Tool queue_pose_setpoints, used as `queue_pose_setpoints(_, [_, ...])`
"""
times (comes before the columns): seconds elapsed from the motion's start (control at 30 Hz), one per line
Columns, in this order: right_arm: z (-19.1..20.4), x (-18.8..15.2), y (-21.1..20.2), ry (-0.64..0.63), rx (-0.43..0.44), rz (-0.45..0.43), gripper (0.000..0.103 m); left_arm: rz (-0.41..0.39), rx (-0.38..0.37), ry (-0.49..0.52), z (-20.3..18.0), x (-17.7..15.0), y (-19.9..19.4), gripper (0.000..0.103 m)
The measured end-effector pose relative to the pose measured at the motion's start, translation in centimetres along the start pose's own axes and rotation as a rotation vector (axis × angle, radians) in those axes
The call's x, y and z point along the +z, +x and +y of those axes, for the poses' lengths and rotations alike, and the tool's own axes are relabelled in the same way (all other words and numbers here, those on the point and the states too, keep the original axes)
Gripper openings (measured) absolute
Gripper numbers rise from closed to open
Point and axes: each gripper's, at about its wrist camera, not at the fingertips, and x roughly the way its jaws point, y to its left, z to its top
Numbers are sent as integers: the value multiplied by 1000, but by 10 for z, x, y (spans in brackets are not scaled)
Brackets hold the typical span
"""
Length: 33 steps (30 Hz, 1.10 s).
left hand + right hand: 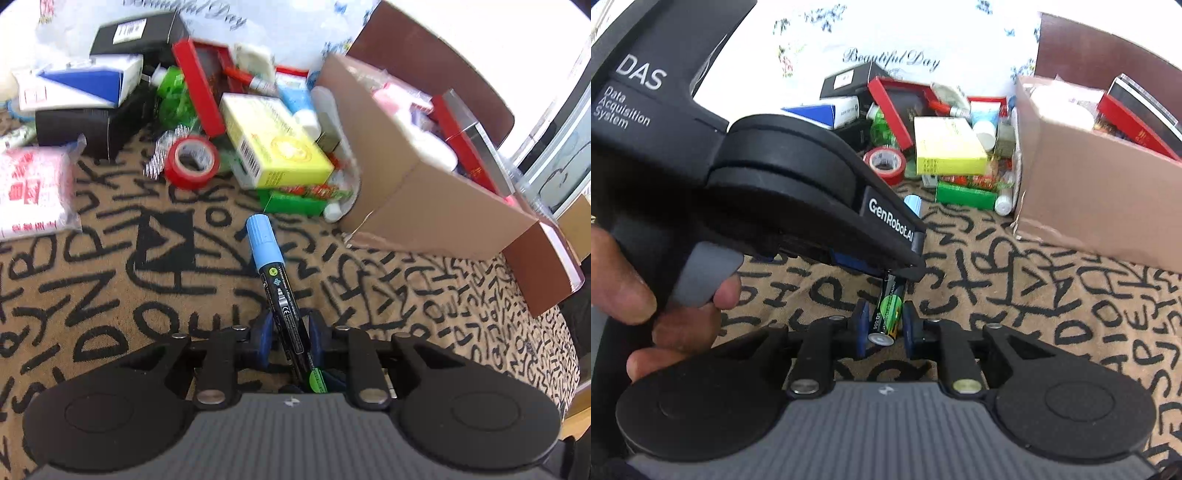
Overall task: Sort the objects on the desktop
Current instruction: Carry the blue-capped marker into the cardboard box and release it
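While your left gripper (290, 330) has its blue fingers (263, 338) closed almost fully on the black barrel of one marker (281, 295), the marker's light-blue cap (260, 242) points away from you toward the pile. In the right wrist view, your right gripper (884, 326) is likewise nearly shut, its fingers (861, 326) pressed on the marker's lower end with the green label. So the single marker is held between both grippers, above the table (110, 295) with its tan cloth covered in black letters. Your left hand (665, 306) shows in the right view, wrapped round the left gripper's handle with a finger on the grey trigger.

Beyond the marker lies the unsorted heap: one roll of red tape (192, 162), one yellow-green box (275, 142), one flat green box (295, 201) under it, one open red case (201, 79), one blue-and-white carton (88, 83), two black boxes, one green bottle (173, 92), and one white packet with red print (31, 188) off to the left. One open cardboard box (436, 210) stands to the right of the heap, touching it, already holding a red case (467, 142) and some pale items I cannot tell apart.
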Motion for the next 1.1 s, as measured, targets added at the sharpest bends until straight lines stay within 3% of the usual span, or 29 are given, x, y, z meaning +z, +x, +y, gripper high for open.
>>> queue_pose_setpoints(0.3, [-11,29,-47,-9,-52,-199,17,-175,-25,112,-50,32,-42,20])
queue_pose_setpoints(0.57, [-53,51,-82,70,-168,-355,17,-252,-117,251,-118,68,-43,20])
queue_pose_setpoints(0.77, [-97,59,-95,117,-276,-410,17,-248,-204,313,-171,84,-21,20])
queue_pose_setpoints(1.1, [-183,59,-95,218,-381,-425,17,-194,-292,419,-242,110,45,20])
